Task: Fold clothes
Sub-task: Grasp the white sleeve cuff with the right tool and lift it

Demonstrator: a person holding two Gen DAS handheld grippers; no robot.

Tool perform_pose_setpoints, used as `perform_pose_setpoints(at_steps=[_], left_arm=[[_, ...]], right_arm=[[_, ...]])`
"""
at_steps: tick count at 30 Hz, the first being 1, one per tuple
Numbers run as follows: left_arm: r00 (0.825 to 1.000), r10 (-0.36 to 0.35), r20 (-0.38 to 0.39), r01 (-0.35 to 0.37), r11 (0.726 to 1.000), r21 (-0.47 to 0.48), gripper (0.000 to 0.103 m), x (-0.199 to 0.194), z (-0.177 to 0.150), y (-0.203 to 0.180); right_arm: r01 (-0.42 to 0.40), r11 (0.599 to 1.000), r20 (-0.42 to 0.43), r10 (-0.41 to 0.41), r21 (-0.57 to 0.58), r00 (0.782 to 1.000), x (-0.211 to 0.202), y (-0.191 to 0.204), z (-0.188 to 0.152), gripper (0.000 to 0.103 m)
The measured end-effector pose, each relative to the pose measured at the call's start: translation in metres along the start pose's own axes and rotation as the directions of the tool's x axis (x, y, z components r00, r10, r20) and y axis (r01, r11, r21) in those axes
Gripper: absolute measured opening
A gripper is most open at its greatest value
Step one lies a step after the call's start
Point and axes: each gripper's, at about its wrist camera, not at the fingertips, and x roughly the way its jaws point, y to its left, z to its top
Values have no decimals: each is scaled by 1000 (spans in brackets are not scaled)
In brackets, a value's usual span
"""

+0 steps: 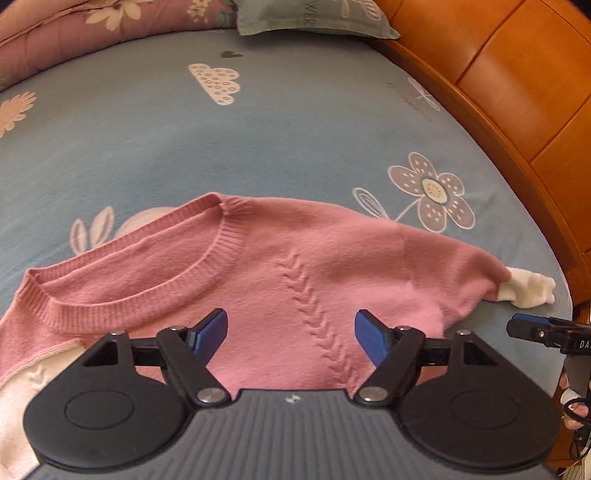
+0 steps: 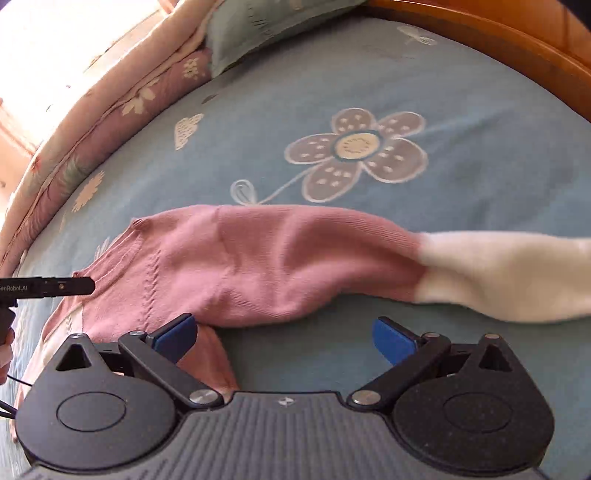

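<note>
A pink knit sweater with white lower parts lies flat on the bed, its ribbed neckline to the left. My left gripper hovers open over the sweater's chest, nothing between its blue pads. In the right wrist view the sweater's sleeve stretches to the right and ends in a white cuff. My right gripper is open just in front of that sleeve, above the bedsheet, holding nothing. The right gripper's tip shows at the right edge of the left view. The left gripper's tip pokes in from the left edge.
The bed has a blue sheet printed with flowers and clouds. A pink floral quilt and a green pillow lie at the far end. A wooden bed frame runs along the right side.
</note>
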Motion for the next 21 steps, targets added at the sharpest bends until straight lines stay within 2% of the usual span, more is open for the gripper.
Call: perform_pose_setpoints(at_steps=[3,5,7,10,12,14,16,19,21], left_arm=[[999,-37,-27,38,999,18,75,14,1,-27],[997,-61,-46,63,998,29,75,24,1,-45],[994,-86,-65,88,995,40,75,34,1,-63],[988,-121,-93,126,990,55,75,48,2,-89],[987,-119,-105,127,989,70,75,54,3,-99],[987,-112,-114,121,990,70,75,60,5,-105],[986,-112,-121,120,991,64,75,65,6,-110],[984,-129,-124,136,989,52,75,69,7,-114],[984,-131,-124,139,989,57,75,70,7,-116]], right_arm=[[34,982,68,-48,187,997,-27,-60,-6,103],[16,952,118,-54,306,992,-40,-98,-11,103],[-42,902,179,-39,429,983,-46,-134,-18,103],[-216,798,305,42,563,952,-44,-181,-26,103],[-306,744,381,75,594,922,-40,-201,-27,103],[-347,727,428,81,593,900,-37,-212,-21,103],[-352,736,442,80,578,893,-33,-215,-15,103],[-362,722,444,85,589,892,-33,-219,-11,103],[-374,713,452,89,593,888,-33,-221,-17,95]])
